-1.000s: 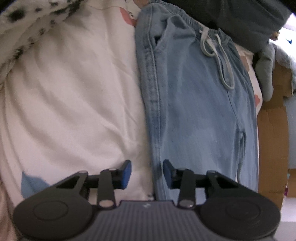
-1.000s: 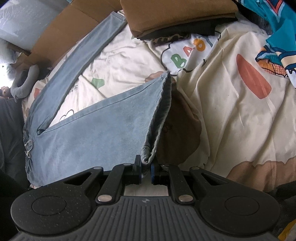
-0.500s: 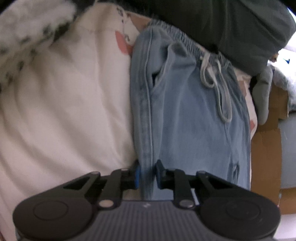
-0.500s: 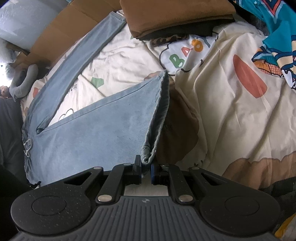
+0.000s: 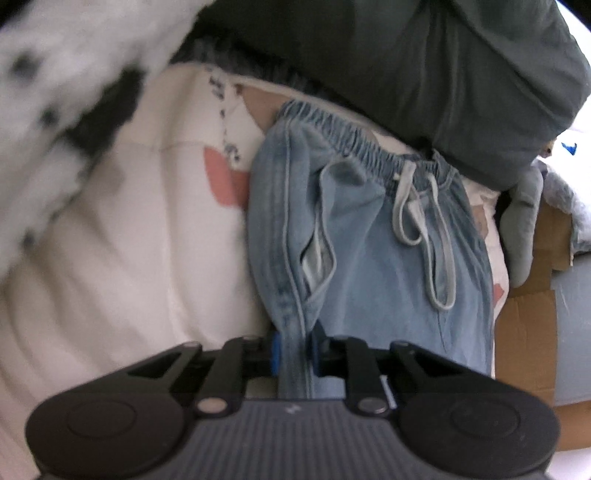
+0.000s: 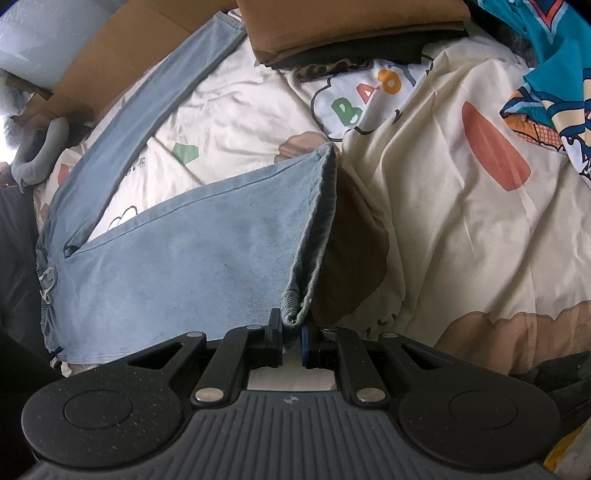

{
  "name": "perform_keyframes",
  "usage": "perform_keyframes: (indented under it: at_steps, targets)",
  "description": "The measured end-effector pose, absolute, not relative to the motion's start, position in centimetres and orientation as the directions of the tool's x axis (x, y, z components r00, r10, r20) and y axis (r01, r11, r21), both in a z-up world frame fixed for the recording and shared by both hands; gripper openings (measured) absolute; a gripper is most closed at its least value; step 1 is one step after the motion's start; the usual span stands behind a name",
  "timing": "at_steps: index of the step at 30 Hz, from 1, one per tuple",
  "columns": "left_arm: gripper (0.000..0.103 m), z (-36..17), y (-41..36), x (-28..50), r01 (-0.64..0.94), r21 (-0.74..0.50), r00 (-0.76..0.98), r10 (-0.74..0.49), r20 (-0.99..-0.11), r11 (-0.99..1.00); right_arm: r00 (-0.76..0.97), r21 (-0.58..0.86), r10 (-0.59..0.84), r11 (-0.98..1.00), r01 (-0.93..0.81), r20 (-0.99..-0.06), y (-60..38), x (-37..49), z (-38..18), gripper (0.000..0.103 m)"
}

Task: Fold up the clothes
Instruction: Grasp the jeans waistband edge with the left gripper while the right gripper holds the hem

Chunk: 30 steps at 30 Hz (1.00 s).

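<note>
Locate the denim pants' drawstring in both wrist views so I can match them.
Left wrist: the drawstring hangs from the waistband, upper right of centre, well above the left gripper.
Right wrist: small and partly hidden at the far left edge, left of the right gripper.
Shared landmark: the denim pants.

Left view: my camera sits just behind my left fingers point(image 5: 312, 349) and looks along them, very close to the blue pants point(image 5: 369, 258). It faces the waist end, with its white string point(image 5: 413, 206).
Right view: my camera sits behind my right fingers point(image 6: 275, 334) and looks far across the bed point(image 6: 424, 192), toward the brown folded pile point(image 6: 332, 26) at the back.
Shared part: both views see the same pants point(image 6: 177, 266), the cream sheet and the brown box point(image 5: 524, 332) at the side.
</note>
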<state>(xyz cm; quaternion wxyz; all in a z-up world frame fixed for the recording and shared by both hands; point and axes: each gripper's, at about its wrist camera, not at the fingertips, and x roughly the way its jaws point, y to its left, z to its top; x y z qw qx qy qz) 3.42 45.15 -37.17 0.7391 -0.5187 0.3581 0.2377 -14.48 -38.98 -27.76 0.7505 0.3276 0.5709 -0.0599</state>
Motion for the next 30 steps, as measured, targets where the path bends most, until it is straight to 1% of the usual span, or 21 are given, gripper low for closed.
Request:
perform_keyframes:
  at_steps: [7,11,15,23,30]
  targets:
    - [0.016,-35.1,44.4,4.0,-0.697,-0.581,0.632,-0.022,-0.775,0.420,0.375,0.443,0.286,0.774,0.453,-0.882,-39.5,-14.3,-26.9,0.007]
    - [0.015,-33.6,44.3,4.3,-0.682,-0.600,0.652,-0.024,-0.758,0.418,0.418,0.467,0.283,0.762,0.449,-0.863,-39.9,-13.9,-25.6,0.007]
    - [0.015,-31.0,43.9,5.2,-0.643,-0.622,0.684,-0.029,-0.729,0.447,0.463,0.491,0.278,0.751,0.442,-0.842,-40.5,-13.3,-24.2,0.007]
    - [0.014,-27.0,43.0,8.7,-0.594,-0.610,0.698,-0.042,-0.715,0.525,0.552,0.536,0.277,0.751,0.386,-0.786,-41.5,-10.1,-20.9,0.007]
    - [0.014,-23.9,42.3,12.0,-0.550,-0.590,0.701,-0.058,-0.711,0.591,0.576,0.555,0.284,0.745,0.370,-0.766,-42.4,-7.3,-20.1,0.007]
